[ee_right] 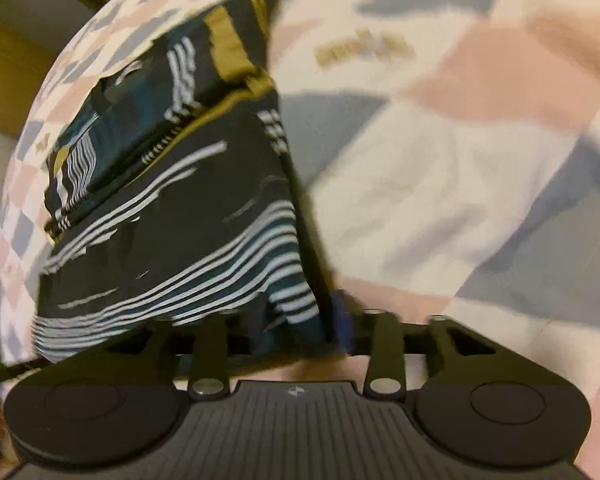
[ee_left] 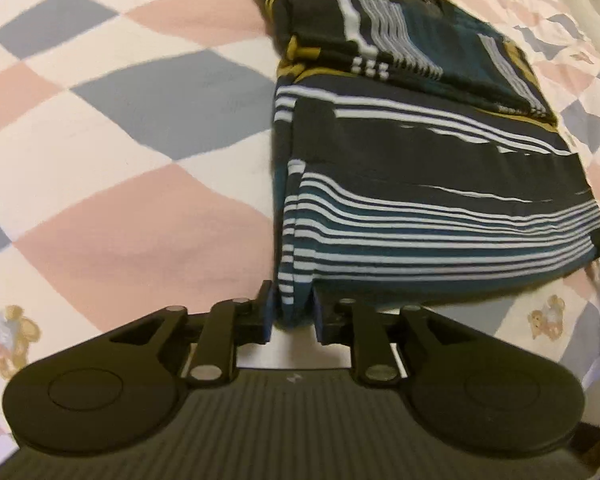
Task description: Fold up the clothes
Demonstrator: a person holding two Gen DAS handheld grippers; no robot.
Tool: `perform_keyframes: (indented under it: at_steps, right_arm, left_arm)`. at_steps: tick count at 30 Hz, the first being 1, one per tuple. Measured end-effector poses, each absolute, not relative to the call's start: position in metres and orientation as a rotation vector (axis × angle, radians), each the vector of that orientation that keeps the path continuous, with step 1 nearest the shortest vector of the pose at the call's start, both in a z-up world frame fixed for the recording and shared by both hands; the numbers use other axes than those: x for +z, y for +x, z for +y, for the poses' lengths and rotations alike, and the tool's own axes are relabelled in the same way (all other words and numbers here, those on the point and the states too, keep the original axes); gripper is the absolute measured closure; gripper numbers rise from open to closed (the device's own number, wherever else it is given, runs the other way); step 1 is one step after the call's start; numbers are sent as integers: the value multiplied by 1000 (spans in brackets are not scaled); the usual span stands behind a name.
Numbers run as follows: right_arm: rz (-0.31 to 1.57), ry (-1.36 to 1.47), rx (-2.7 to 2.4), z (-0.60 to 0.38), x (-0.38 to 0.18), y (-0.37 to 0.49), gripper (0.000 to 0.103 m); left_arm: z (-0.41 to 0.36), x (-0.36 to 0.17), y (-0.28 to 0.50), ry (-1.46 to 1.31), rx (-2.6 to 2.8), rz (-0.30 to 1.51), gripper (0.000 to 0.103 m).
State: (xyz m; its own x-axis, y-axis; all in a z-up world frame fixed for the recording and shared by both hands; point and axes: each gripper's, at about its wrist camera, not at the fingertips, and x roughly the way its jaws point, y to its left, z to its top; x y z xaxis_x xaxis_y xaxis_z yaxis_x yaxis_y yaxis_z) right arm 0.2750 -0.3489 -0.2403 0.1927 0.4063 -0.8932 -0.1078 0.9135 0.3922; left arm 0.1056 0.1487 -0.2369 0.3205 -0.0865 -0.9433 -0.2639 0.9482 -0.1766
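On checked bedspread [ee_left: 140,184], folded garment [ee_left: 420,184], right view blurred

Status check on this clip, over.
Left gripper and right gripper both clamped on near corners of striped shirt. Shirt partly folded on checkered quilt. Nothing obstructing.

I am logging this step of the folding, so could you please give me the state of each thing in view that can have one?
Striped garment: partly folded, lying along the bed, near corners held.
Left gripper: shut on the garment's near left corner.
Right gripper: shut on the garment's near right corner; picture blurred.
Checked bedsheet: spread flat under the garment.
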Motion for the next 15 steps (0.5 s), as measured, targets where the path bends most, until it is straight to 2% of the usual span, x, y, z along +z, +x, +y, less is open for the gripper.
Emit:
perform_keyframes:
  at_steps: [3, 7, 11, 14, 15]
  right_arm:
    - [1235, 212, 306, -350, -218, 270, 52]
    - [1058, 160, 329, -340, -194, 274, 54]
    - [1121, 131, 377, -312, -223, 293, 60]
    - [1204, 82, 347, -299, -252, 305, 59]
    - [1208, 77, 331, -300, -252, 306, 59]
  left_arm:
    - [155, -219, 94, -308, 148, 1229, 86]
    - [147, -190, 107, -246, 149, 1097, 87]
    - [118, -202, 154, -150, 38, 1045, 85]
    - [110, -245, 184, -101, 72, 1138, 84]
    - [109, -245, 186, -101, 93, 1149, 83]
